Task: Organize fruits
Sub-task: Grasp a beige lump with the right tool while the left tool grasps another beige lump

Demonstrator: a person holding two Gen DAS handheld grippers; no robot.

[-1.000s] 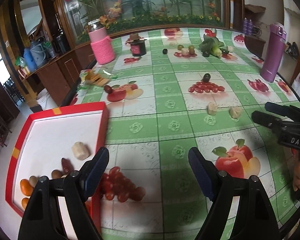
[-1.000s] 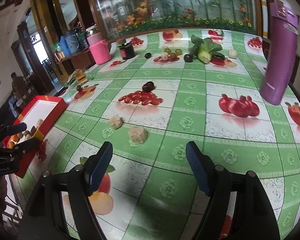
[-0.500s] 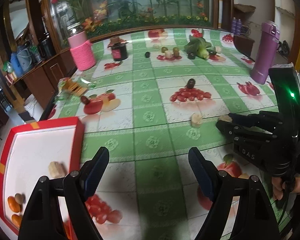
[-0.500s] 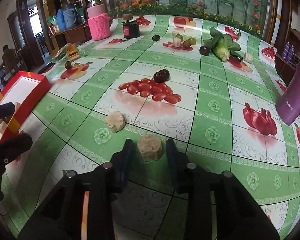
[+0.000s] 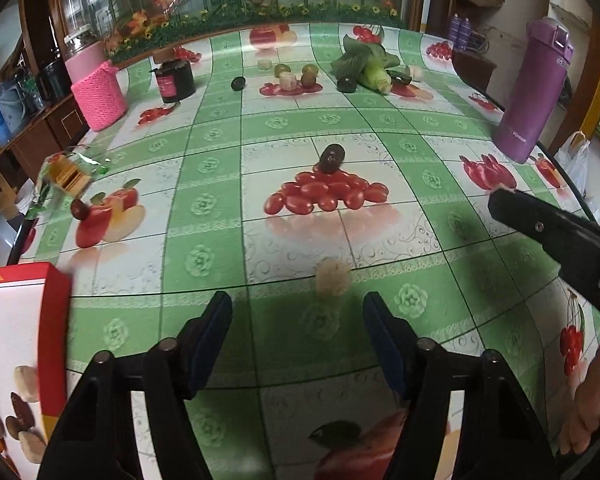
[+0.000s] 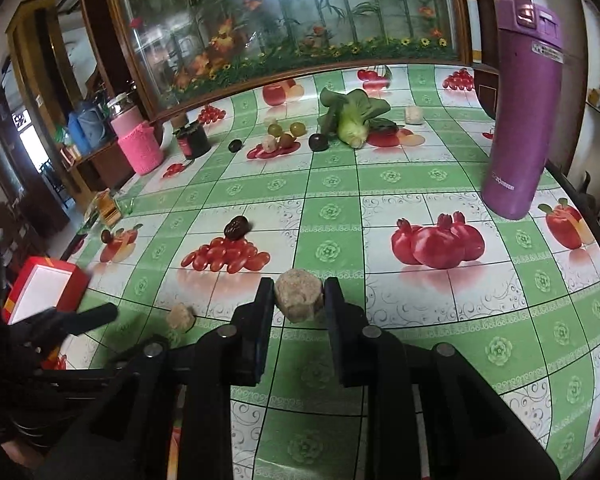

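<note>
Beige fruit chunk [image 6: 299, 296] clamped in right tongs [image 6: 298, 300], off the bench [image 6: 420, 308]. Left tongs [image 5: 297, 320] wide, behind another chunk [image 5: 333, 275].

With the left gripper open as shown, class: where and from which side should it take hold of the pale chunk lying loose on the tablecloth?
Grip the pale chunk across its two side faces, coming straight forward and down. It lies just ahead of the open left gripper, roughly centred on the gap. It looks short and blocky with clear cloth around it, so a mid-height pinch probably seats well.

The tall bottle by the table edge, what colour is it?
Purple bottle, clearest in the right wrist view.
</note>
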